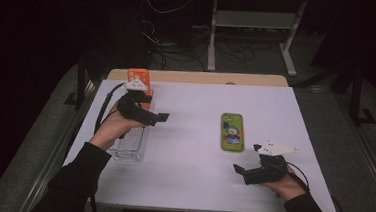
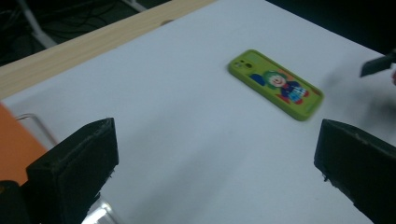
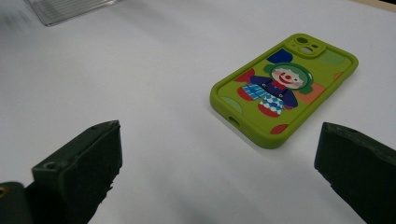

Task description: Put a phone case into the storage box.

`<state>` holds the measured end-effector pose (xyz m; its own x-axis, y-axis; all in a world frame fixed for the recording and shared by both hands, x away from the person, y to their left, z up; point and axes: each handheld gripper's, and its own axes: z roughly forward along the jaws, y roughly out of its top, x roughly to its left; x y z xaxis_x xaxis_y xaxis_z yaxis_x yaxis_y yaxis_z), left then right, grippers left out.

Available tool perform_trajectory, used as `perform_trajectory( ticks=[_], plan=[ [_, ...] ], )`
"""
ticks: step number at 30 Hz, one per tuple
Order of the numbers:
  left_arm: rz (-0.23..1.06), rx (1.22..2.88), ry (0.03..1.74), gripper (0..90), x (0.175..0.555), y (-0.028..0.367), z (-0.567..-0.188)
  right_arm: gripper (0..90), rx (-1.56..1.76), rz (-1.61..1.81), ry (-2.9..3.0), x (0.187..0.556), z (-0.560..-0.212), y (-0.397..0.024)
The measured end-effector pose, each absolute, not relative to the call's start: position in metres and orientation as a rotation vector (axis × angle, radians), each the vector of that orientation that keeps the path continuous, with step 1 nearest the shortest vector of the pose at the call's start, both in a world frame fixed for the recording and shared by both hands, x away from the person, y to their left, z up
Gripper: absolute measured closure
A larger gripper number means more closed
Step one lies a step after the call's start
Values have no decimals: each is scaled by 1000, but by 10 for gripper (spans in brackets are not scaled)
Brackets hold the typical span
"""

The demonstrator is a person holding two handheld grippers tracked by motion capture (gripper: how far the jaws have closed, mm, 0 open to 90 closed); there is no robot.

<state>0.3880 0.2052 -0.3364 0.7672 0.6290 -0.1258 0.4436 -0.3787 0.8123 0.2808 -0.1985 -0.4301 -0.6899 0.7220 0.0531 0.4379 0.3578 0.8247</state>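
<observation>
- Lime-green and rubbery-looking, the phone case (image 3: 284, 88) lies flat on the white tabletop (image 1: 188, 151), printed face up — a clown figure with a round camera cut-out at one end, rounded corners, a soft raised rim.
- The right hand-held gripper (image 1: 251, 171) sits near the case's near end, apart from it, jaws spread wide and holding nothing; its black pads look rough and foam-like.
- The left hand-held gripper (image 1: 150, 114) hovers well apart at the tabletop's left side, jaws also wide and empty.
- Under it lies a clear ribbed plastic tray (image 1: 130, 144), with an orange phone case (image 1: 139, 78) at its far end.
- Risk, as I judge it: the case lies low and flat — jaws closing from the side could slide it across the smooth surface, or pinch only the pliant rim, so it flexes and slips out.
</observation>
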Motion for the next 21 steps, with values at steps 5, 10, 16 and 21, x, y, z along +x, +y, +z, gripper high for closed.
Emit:
perform_trajectory(
  ticks=[5,10,16,21],
  plan=[
    [208,2056,750,0,377,196,-346,2,1030,1252,2311,281,-431,-199],
    [161,2063,728,0,367,184,-357,2,1027,1253,2314,280,-431,-198],
    [149,2102,666,0,357,170,-368,2,1026,1247,2327,280,-431,-197],
    [149,2126,646,0,344,160,-378,2,1017,1248,2321,283,-430,-197]
  ],
)
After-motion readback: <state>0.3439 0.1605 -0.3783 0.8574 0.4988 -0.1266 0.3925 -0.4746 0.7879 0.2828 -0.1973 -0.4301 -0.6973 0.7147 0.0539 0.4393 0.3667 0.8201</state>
